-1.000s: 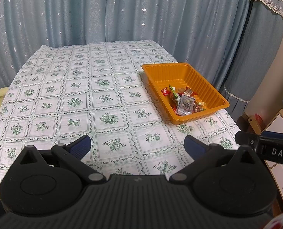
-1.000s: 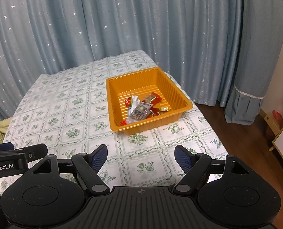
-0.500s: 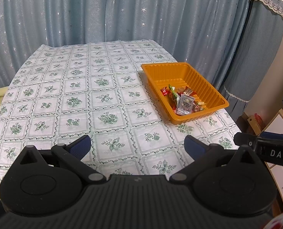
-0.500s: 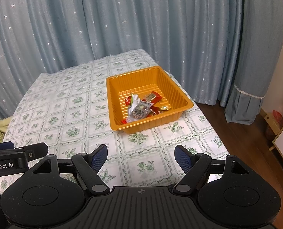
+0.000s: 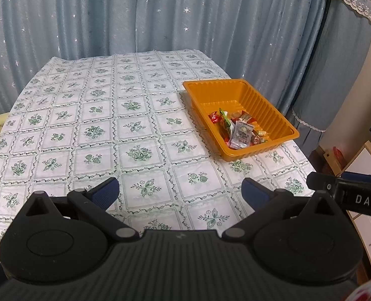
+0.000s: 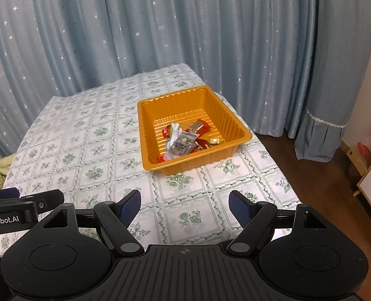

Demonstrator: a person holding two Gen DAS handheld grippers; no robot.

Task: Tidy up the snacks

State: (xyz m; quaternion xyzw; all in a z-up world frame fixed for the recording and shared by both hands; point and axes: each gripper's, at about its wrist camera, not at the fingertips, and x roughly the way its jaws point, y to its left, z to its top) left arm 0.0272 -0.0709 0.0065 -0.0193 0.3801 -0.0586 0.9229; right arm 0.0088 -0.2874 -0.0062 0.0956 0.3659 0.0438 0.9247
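All visible snacks [image 6: 185,139] lie inside the orange tray [image 6: 238,123] on the tablecloth [image 5: 97,130], none outside it, so the sorting appears complete, with the left gripper [image 5: 180,192] and right gripper [image 6: 184,207] both wide and empty.

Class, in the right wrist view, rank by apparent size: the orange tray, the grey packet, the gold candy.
1. Orange tray, by far the largest.
2. Grey packet, lying in the tray.
3. Gold candy, the smallest, also in the tray.
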